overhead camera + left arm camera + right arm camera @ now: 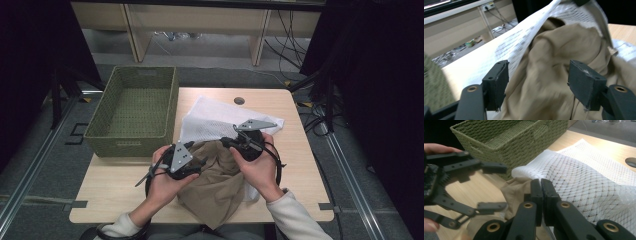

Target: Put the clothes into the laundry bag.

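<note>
A white mesh bag [220,117] lies on the wooden table [115,195], with a tan garment [215,185] bunched at its mouth and hanging over the near edge. My right gripper [225,141] is shut, and its jaws [541,187] meet on the bag's edge [586,177] just above the garment [516,190]. That edge is held up like a flap [516,42]. My left gripper [539,85] stands open. The tan cloth [554,62] lies between and behind its pads without being pressed. From the right gripper view, the left gripper [499,186] spreads its jaws beside the cloth.
A green woven basket [125,145] stands at the table's left side, close to the bag; its wall [506,140] rises just behind the grippers. A round cable hole [239,100] sits near the far edge. Bare wood lies to the right of the bag.
</note>
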Demonstrator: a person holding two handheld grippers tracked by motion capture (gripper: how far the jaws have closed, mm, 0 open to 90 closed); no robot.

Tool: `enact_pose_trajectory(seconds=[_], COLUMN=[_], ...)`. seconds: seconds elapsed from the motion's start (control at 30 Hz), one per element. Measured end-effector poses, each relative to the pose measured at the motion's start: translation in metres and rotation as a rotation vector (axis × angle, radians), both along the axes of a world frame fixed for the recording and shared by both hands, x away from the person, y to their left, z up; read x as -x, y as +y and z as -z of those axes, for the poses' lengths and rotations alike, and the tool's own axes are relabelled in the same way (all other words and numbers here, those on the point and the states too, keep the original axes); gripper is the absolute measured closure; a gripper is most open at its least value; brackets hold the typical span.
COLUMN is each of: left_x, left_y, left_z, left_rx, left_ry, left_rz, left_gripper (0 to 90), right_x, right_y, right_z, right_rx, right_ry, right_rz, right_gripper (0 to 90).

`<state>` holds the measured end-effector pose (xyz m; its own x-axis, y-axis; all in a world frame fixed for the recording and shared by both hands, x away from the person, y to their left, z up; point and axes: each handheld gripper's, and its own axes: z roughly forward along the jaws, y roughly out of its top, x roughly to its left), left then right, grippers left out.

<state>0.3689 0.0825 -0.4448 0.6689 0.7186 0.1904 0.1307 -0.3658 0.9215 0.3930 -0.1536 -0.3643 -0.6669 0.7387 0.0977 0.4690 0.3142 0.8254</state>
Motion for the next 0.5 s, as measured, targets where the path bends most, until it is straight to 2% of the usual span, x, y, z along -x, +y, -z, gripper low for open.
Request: enact_pose_trajectory(seconds=[0.03, 0.1, 0.23, 0.27, 0.37, 0.43, 0.47, 0.5], left_x=[0.0, -0.005, -0.017, -0.02, -0.03, -0.033, -0.035, -0.035], left_y=[0.004, 0.009, 0.012, 0.013, 0.01, 0.007, 0.007, 0.006], left_z=[0.002, 0.008, 0.023, 0.026, 0.035, 0.041, 0.042, 0.045], left_rx=[-0.006, -0.008, 0.01, -0.006, -0.011, -0.024, -0.054, -0.044], left_ry=[0.012, 0.049, 0.143, 0.145, 0.188, 0.205, 0.214, 0.219], left_rz=[-0.003, -0.001, 0.001, 0.001, 0.004, 0.006, 0.014, 0.02], left_gripper=[31.2, 29.4, 27.1, 27.0, 26.6, 28.9, 30.9, 35.9], right_x=[0.002, 0.001, 0.001, 0.001, 0.001, 0.0, 0.0, 0.0], right_y=[0.001, 0.001, 0.001, 0.001, 0.002, 0.002, 0.002, 0.002], right_z=[-0.001, 0.0, 0.0, 0.0, 0.0, 0.001, 0.002, 0.002], right_rx=[-0.005, -0.013, 0.008, 0.001, 0.0, -0.001, 0.003, 0.004], right_ry=[0.028, 0.023, 0.014, 0.023, 0.029, 0.034, 0.03, 0.031], right_rz=[0.021, 0.01, 0.009, 0.011, 0.012, 0.012, 0.008, 0.014], right_gripper=[90.0, 90.0, 90.0, 90.0, 90.0, 90.0, 90.0, 90.0])
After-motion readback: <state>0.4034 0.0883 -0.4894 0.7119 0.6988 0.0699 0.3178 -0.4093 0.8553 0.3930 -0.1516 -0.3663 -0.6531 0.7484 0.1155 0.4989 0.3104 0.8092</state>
